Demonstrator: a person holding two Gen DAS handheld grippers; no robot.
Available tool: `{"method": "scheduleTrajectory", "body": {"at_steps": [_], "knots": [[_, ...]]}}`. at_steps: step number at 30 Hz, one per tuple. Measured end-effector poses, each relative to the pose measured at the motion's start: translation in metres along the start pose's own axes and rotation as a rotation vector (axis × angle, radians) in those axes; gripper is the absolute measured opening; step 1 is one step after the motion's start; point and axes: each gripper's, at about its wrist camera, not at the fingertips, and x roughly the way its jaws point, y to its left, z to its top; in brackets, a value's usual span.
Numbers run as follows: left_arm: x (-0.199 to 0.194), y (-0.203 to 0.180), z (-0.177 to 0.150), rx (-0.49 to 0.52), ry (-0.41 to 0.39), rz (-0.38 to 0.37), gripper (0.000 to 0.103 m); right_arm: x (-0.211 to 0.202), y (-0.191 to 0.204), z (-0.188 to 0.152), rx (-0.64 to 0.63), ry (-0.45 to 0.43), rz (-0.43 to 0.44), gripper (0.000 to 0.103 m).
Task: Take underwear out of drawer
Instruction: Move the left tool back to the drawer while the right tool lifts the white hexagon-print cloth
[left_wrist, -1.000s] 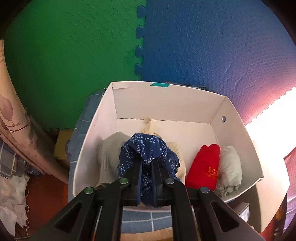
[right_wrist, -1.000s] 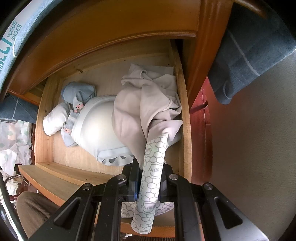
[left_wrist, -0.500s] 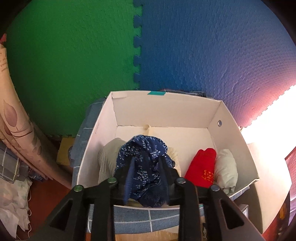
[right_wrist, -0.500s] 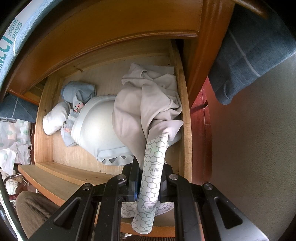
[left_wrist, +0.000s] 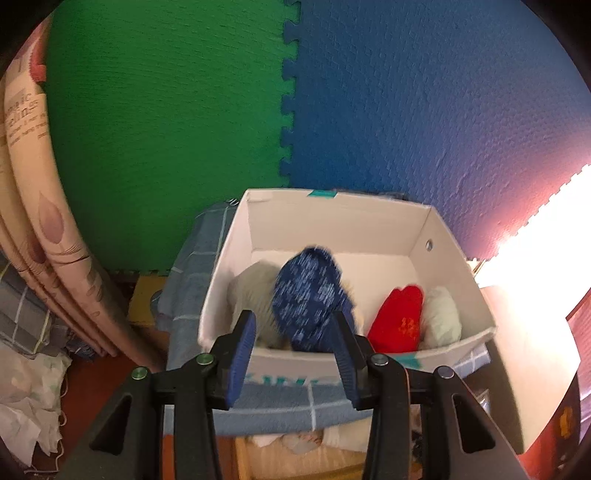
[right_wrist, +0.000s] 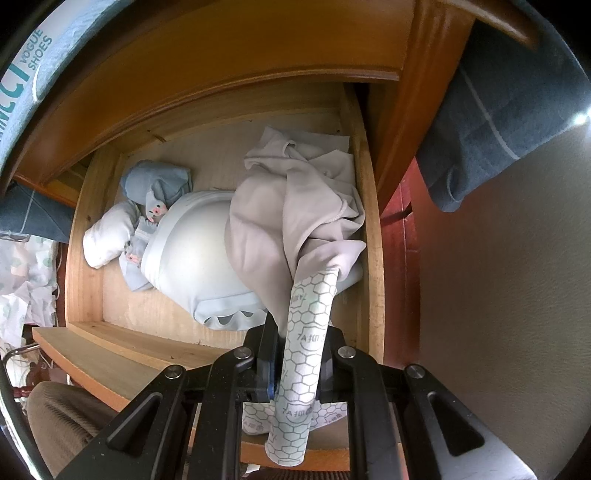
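So we're looking almost straight down into an open wooden drawer (right_wrist: 88, 258). Our right gripper (right_wrist: 295, 354) is clamped tight on the hexagon-print waistband (right_wrist: 306, 343) of some beige underwear (right_wrist: 273, 229), which drapes back over the drawer's right side. Under it sits a pale blue padded piece (right_wrist: 192, 258), with a rolled white bundle (right_wrist: 107, 240) and a light blue bundle (right_wrist: 155, 182) off to the left. A blue checked cloth (right_wrist: 491, 122) hangs top right, and a "VOGUE SHOES" box (right_wrist: 33, 59) edges in at top left.

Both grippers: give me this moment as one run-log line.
left gripper: jaws opening, blue patterned underwear released over white box | right gripper: shut on beige underwear waistband, above wooden drawer
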Motion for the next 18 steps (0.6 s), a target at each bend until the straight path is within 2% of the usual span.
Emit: {"method": "scheduleTrajectory", "body": {"at_steps": [3, 9, 13, 18], "knots": [[-0.005, 0.005, -0.019, 0.001, 0.015, 0.008, 0.042, -0.001, 0.000, 0.000, 0.001, -0.008, -0.001, 0.012], [-0.004, 0.021, -0.077, -0.054, 0.052, 0.039, 0.043, -0.006, 0.002, -0.002, -0.008, -0.029, -0.008, 0.012], [0.006, 0.031, -0.124, -0.130, 0.068, 0.132, 0.043, -0.013, 0.004, -0.002, -0.016, -0.058, 0.021, 0.012], [0.026, 0.025, -0.178, -0.113, 0.131, 0.178, 0.043, -0.026, -0.001, -0.003, -0.005, -0.107, 0.064, 0.012]]}}
